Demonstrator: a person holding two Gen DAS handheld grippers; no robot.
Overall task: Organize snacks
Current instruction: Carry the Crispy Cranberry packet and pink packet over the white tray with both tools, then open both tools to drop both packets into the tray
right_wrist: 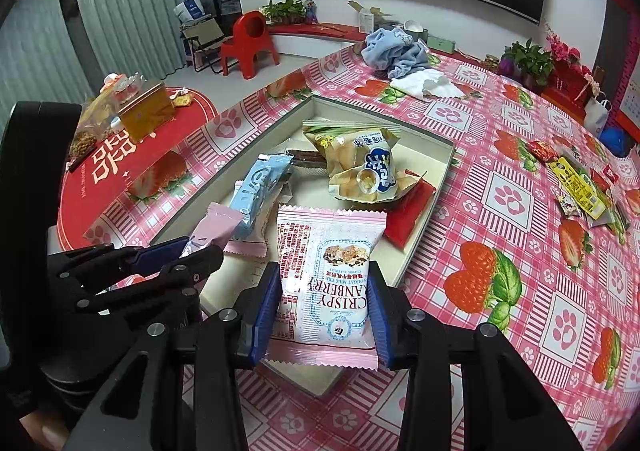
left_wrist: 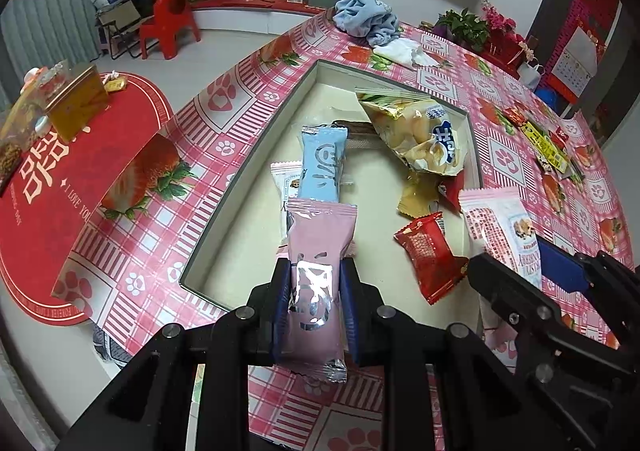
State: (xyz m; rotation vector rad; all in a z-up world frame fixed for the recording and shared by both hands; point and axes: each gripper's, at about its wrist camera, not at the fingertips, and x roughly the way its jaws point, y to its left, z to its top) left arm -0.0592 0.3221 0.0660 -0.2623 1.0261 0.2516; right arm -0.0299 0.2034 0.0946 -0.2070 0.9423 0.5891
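Note:
My left gripper [left_wrist: 314, 279] is shut on a slim pink snack bar [left_wrist: 318, 247], held over the near end of a shallow cream box [left_wrist: 224, 211]. My right gripper [right_wrist: 324, 283] is shut on a white and pink cranberry nougat packet [right_wrist: 328, 271], also over the box [right_wrist: 436, 179]. Inside the box lie a light blue bar [left_wrist: 322, 167], a yellow crisps bag [left_wrist: 420, 131], a red packet [left_wrist: 430, 251] and a brown bar [right_wrist: 304, 159]. The right gripper with its packet [left_wrist: 504, 235] shows at the right of the left wrist view. The left gripper [right_wrist: 188, 251] shows at the left of the right wrist view.
The box sits on a pink strawberry tablecloth [right_wrist: 500, 251]. Several small snacks [right_wrist: 576, 187] lie loose at the table's far right. A blue cloth [right_wrist: 396, 47] and white tissue [right_wrist: 424, 85] lie at the far end. A red round table [left_wrist: 52, 187] with a gold tin stands to the left.

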